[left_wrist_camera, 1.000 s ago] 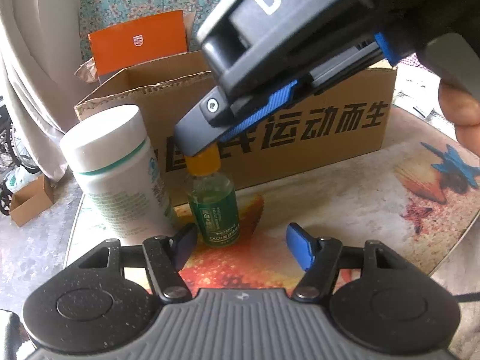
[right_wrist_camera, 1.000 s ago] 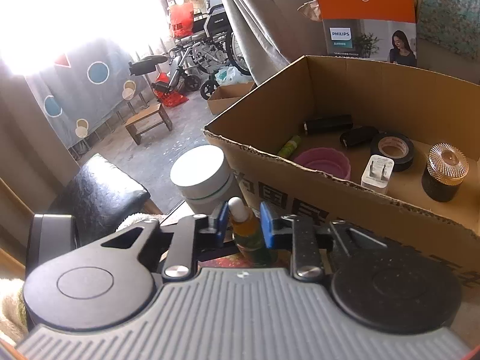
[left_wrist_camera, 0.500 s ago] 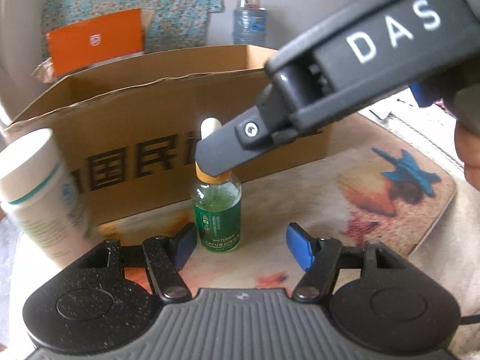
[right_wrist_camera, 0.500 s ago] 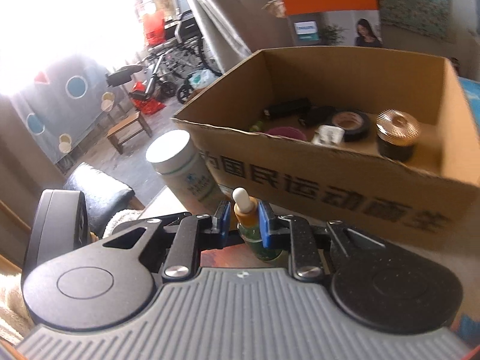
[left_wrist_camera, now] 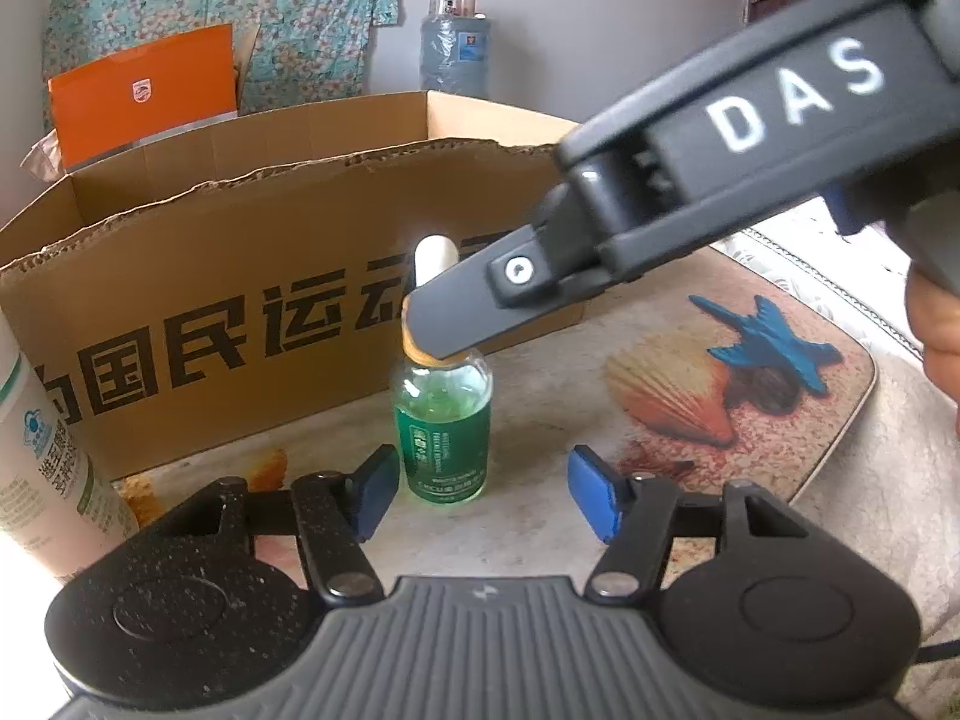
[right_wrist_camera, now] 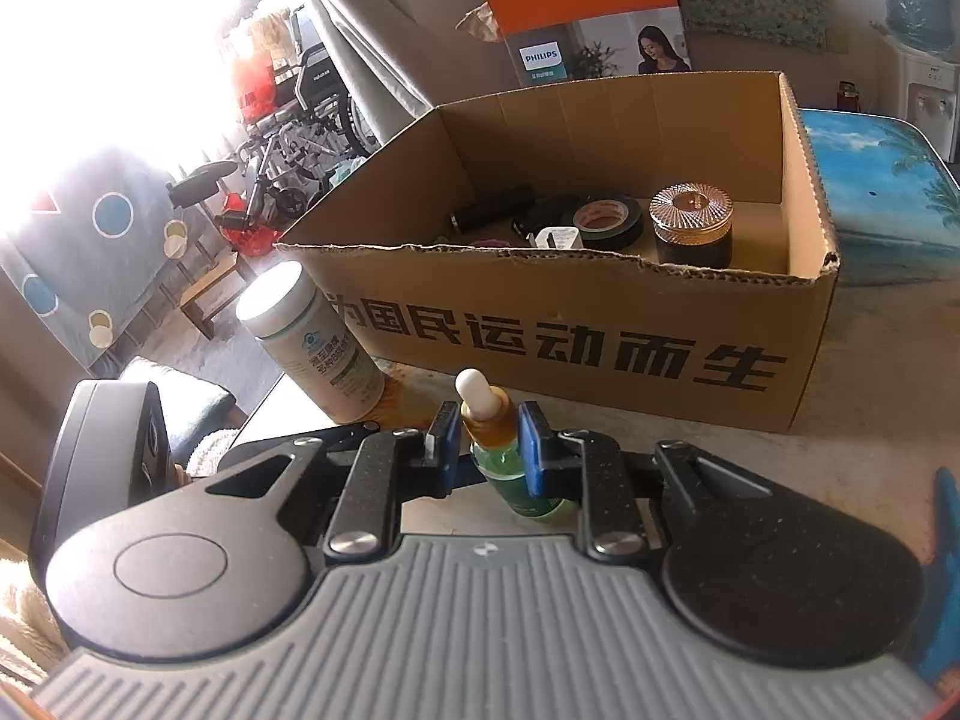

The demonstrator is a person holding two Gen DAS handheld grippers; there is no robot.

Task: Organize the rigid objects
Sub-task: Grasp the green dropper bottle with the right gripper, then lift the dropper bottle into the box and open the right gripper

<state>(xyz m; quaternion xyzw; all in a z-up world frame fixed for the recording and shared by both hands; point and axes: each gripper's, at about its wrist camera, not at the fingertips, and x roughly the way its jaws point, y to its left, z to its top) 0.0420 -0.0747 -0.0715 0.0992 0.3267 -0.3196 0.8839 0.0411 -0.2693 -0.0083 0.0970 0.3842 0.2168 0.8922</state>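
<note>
- Right gripper (right_wrist_camera: 489,441) is pinching the dropper bottle (right_wrist_camera: 501,450) by its amber collar, pads pressed on either side; the bottle looks upright, on or just above the table (left_wrist_camera: 600,516) in front of the box (right_wrist_camera: 600,348).
- Left gripper (left_wrist_camera: 483,495) is spread, nothing between the pads; its jaws have just been closing a little. The bottle stands just ahead of its left pad, not touched.
- Risk: the grip is high on a narrow collar, so the glass body hangs below and could swing or slip out on the lift.
- Risk: the box's front wall is tall and ragged; a low carry could clip the bottle on the rim.
- Risk: left gripper sits close, so any sideways move could knock the bottle or the white jar (right_wrist_camera: 318,348) beside the box.
- Box holds a tape roll (right_wrist_camera: 606,222), a dark jar with copper lid (right_wrist_camera: 693,228), a white plug (right_wrist_camera: 555,238), dark cylinders at the back; something pink shows too, mostly hidden.
- Free floor at the box's right end looks like the easiest drop spot.
</note>
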